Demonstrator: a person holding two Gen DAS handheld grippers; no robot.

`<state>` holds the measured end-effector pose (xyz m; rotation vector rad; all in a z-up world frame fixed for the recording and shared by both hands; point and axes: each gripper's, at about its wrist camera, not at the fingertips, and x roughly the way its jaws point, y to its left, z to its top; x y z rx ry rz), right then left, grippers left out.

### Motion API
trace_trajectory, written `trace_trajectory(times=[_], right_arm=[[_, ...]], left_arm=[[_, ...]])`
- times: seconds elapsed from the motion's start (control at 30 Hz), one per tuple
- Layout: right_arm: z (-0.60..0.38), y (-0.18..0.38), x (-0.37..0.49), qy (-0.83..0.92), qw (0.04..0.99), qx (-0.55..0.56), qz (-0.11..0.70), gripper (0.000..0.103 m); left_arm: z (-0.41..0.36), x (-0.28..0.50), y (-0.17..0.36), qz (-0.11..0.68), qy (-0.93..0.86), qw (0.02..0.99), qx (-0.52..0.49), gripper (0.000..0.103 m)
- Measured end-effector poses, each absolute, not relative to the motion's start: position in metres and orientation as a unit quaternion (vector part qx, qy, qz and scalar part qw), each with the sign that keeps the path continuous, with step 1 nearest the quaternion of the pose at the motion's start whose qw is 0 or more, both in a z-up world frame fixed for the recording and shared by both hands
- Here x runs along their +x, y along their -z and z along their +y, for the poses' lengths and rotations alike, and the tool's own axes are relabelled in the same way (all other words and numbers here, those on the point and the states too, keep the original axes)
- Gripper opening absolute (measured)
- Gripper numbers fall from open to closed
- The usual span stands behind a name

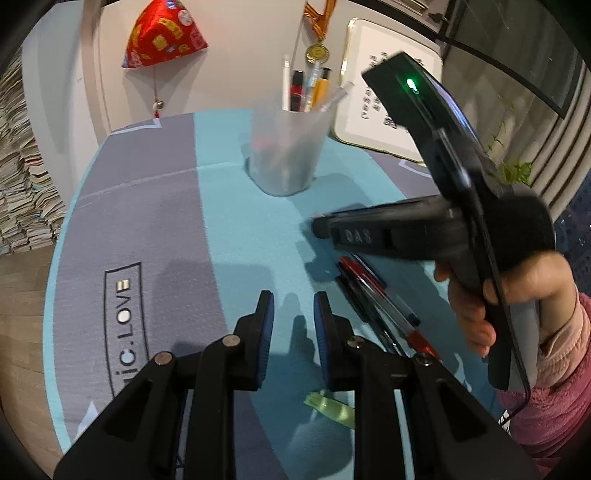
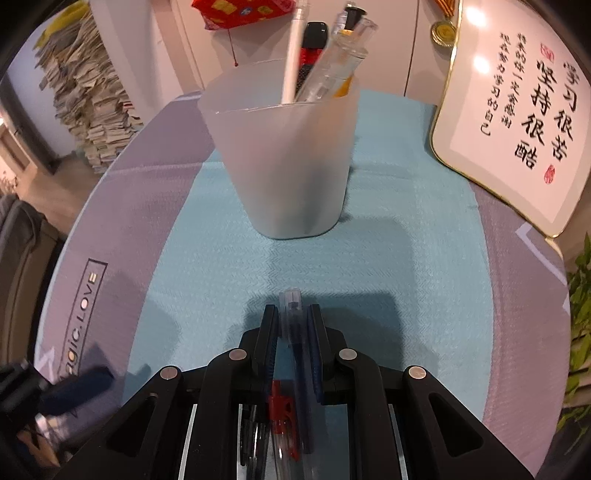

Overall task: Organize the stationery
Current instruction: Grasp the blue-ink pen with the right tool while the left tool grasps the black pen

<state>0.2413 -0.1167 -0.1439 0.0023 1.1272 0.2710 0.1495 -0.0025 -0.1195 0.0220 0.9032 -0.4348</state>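
Note:
A frosted plastic pen cup (image 1: 286, 151) stands on the round table and holds several pens; it also shows in the right wrist view (image 2: 284, 162). My right gripper (image 2: 291, 325) is shut on a clear pen with a blue barrel (image 2: 293, 325), held low over the teal cloth in front of the cup. In the left wrist view the right gripper (image 1: 321, 227) hovers right of the cup. Below it lie a red pen (image 1: 376, 295) and dark pens (image 1: 364, 306). My left gripper (image 1: 293, 314) is open and empty above the cloth, left of those pens.
A framed calligraphy board (image 2: 517, 122) leans at the back right. A red pouch (image 1: 162, 35) and a medal (image 1: 317, 53) hang on the wall. A green clip-like item (image 1: 330, 406) lies near the front edge. A paper stack (image 2: 88, 99) stands beyond the table's left edge.

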Motion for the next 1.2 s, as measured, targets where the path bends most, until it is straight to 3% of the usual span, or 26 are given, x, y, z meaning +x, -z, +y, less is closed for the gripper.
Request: trace_trajectory(times=[0.17,0.6,1.2], right_arm=[[-0.132,0.142,0.245,-0.144,0.830,0.064,0.535,0.015],[-0.118,0.143,0.244,-0.137,0.834,-0.010,0.534,0.013],[-0.190,0.093,0.189,-0.121,0.881,0.086,0.448,0.013]], left_arm=[[-0.005,0.148,0.121,0.436,0.208,0.876,0.012,0.020],[-0.023,0.145,0.128,0.454,0.222,0.862,0.024,0.020],[-0.072,0.158,0.148,0.496,0.223,0.837,0.060,0.024]])
